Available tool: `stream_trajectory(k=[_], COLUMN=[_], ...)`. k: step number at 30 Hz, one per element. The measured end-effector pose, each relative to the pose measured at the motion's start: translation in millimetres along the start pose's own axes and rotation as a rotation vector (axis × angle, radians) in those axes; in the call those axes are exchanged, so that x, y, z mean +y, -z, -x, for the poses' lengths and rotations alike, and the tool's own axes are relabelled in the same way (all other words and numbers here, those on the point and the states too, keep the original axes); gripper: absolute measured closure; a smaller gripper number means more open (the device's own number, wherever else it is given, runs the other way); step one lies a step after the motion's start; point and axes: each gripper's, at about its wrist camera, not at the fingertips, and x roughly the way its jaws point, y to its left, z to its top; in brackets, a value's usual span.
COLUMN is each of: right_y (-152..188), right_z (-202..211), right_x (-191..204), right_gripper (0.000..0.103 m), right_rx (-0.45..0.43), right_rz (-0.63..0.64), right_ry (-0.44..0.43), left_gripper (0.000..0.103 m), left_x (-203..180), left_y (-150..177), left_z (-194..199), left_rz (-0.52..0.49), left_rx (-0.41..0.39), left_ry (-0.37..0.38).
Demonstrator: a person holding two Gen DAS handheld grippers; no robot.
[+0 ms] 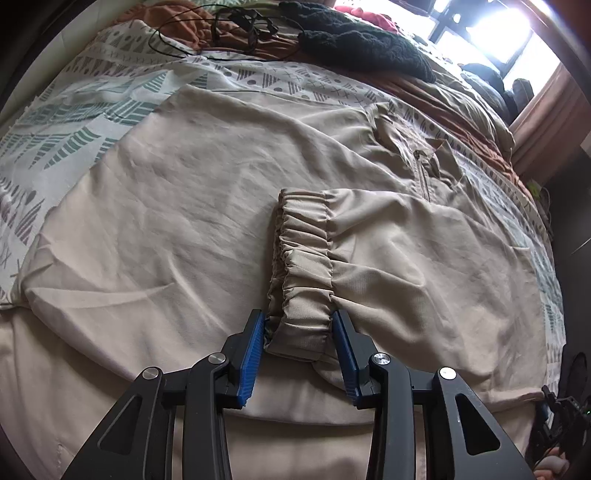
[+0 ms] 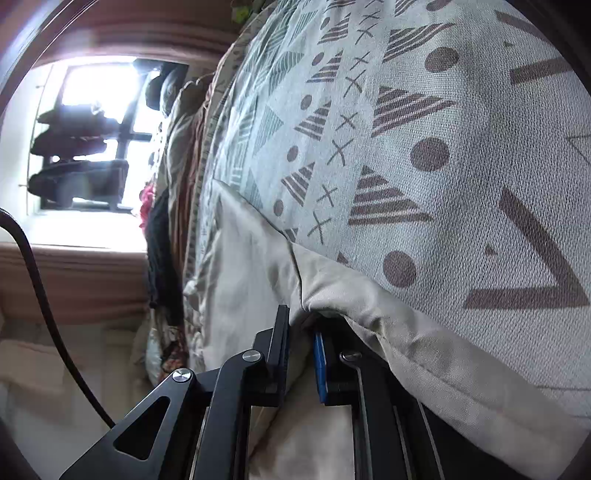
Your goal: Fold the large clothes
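Left gripper (image 1: 300, 325): blue pads on both sides of the elastic cuff (image 1: 299, 266), touching it; jaws part-closed, cuff clamped between them. The sleeve (image 1: 406, 266) lies folded across the beige jacket (image 1: 177, 206), which is spread flat on the patterned sheet (image 1: 66, 133). Zipper (image 1: 423, 177) near the collar. Black cable (image 1: 207, 33) and dark fleece (image 1: 362, 40) lie at the far edge of the bed.

Right gripper (image 2: 301, 328): jaws nearly closed, pinching a fold of the jacket edge (image 2: 369, 314) beside the sheet (image 2: 461, 155). Window (image 2: 92, 133) far left.
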Motion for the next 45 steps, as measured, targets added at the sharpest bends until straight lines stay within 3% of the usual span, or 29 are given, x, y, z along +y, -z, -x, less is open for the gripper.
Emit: stream_trajectory(k=[3, 4, 8, 13, 15, 17, 21, 23, 25, 31, 34, 45], right_y=[3, 5, 11, 22, 26, 30, 38, 43, 49, 67, 78, 123], right_z=[5, 7, 23, 40, 49, 61, 88, 99, 109, 137, 151, 220], right_x=[7, 12, 35, 58, 66, 73, 81, 82, 83, 85, 85, 66], right_gripper=[0.074, 0.065, 0.049, 0.043, 0.034, 0.013, 0.011, 0.010, 0.010, 0.010, 0.004, 0.000], right_rx=[0.014, 0.013, -0.010, 0.000, 0.009, -0.003, -0.027, -0.031, -0.032, -0.016, -0.014, -0.070], right_rz=[0.010, 0.022, 0.103, 0.187, 0.223, 0.251, 0.288, 0.301, 0.313, 0.329, 0.343, 0.442], right_ry=[0.010, 0.014, 0.030, 0.033, 0.034, 0.039, 0.032, 0.024, 0.030, -0.018, -0.050, -0.059], left_gripper=[0.061, 0.057, 0.032, 0.030, 0.029, 0.025, 0.022, 0.014, 0.011, 0.009, 0.009, 0.004], left_x=[5, 7, 18, 26, 28, 31, 37, 39, 39, 41, 43, 73], left_y=[-1, 0, 2, 8, 11, 16, 28, 37, 47, 79, 92, 147], left_z=[15, 20, 51, 91, 106, 122, 149, 162, 176, 211, 233, 310], left_rz=[0.014, 0.017, 0.058, 0.073, 0.078, 0.081, 0.099, 0.095, 0.085, 0.040, 0.014, -0.021], left_rx=[-0.014, -0.021, -0.067, -0.105, -0.126, -0.149, -0.197, -0.229, -0.261, -0.291, -0.312, -0.399], left_ry=[-0.027, -0.032, -0.014, 0.001, 0.002, 0.003, 0.031, 0.022, 0.005, 0.011, 0.023, 0.062])
